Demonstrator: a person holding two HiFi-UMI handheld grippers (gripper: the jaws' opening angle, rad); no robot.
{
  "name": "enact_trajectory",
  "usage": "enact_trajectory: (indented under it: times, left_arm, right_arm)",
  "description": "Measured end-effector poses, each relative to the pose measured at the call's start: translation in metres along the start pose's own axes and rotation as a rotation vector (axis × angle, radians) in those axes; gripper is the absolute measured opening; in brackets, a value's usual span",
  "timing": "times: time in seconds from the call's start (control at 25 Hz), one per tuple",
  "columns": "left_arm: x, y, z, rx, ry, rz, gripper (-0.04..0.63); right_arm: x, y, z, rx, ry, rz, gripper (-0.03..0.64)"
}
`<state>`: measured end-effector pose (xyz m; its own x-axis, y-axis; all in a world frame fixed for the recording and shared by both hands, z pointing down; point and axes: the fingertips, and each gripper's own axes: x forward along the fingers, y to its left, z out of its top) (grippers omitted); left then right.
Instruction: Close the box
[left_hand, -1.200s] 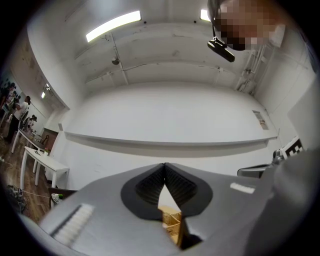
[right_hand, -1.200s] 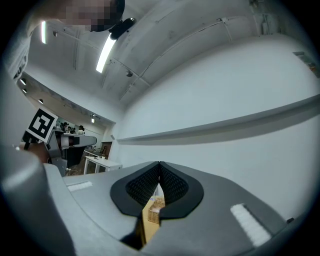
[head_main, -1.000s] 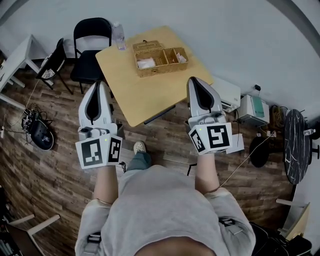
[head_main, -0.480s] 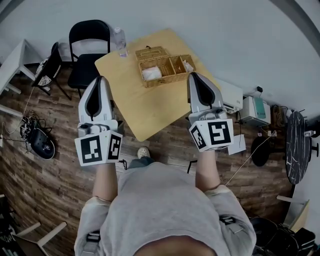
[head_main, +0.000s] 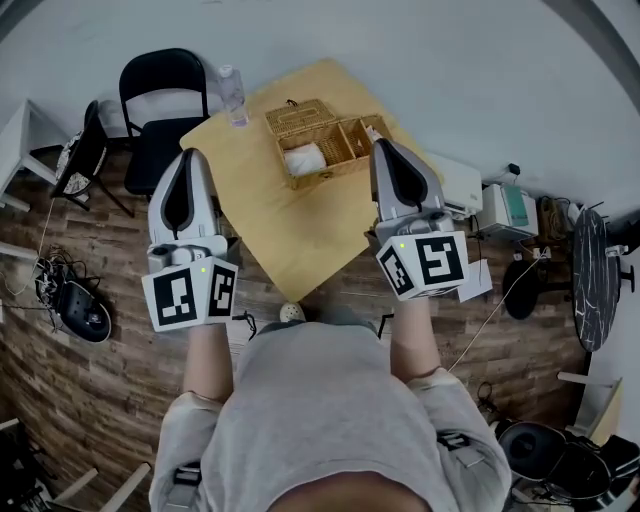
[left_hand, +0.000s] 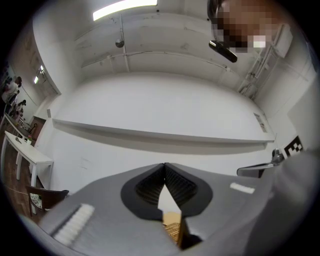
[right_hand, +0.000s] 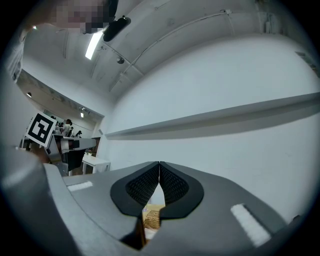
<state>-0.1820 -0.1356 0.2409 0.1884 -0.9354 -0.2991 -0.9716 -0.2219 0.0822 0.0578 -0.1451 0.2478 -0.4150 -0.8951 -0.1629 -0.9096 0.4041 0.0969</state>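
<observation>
Edged forward since a moment ago. Left gripper (head_main: 186, 158): jaws together on nothing, well apart from open wicker box (head_main: 322, 150) at its 3 o'clock on table (head_main: 270, 235), long axis 8-to-2. Right gripper (head_main: 384, 146): likewise pinched empty, seemingly just beside box's right end, nearer.

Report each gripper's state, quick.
Left gripper: closed, holding nothing.
Right gripper: closed, holding nothing.

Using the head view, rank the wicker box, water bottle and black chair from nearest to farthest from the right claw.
1. Wicker box, just left of the right claw, on the table.
2. Water bottle, at the table's far left corner.
3. Black chair, beyond the table, farthest left.
</observation>
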Motion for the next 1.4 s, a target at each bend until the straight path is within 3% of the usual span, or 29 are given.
enact_trajectory:
  times: [0.4,0.6,1.08,1.4]
  left_arm:
    - [0.032,0.010,-0.026,-0.025,0.052,-0.026,0.058]
    - [0.047,0.016,-0.035,-0.027,0.062,-0.007,0.058]
    - [0.092,0.026,-0.061,-0.023,0.084,0.091,0.058]
    - [0.113,0.024,-0.082,0.001,0.123,0.138,0.058]
  right_arm:
    - [0.030,-0.013,-0.016,0.036,0.086,-0.022,0.006]
    - [0.058,-0.026,-0.029,0.060,0.137,0.007,0.006]
    - [0.154,-0.052,-0.072,0.072,0.310,0.194,0.008]
    - [0.211,-0.054,-0.124,0.096,0.455,0.338,0.008]
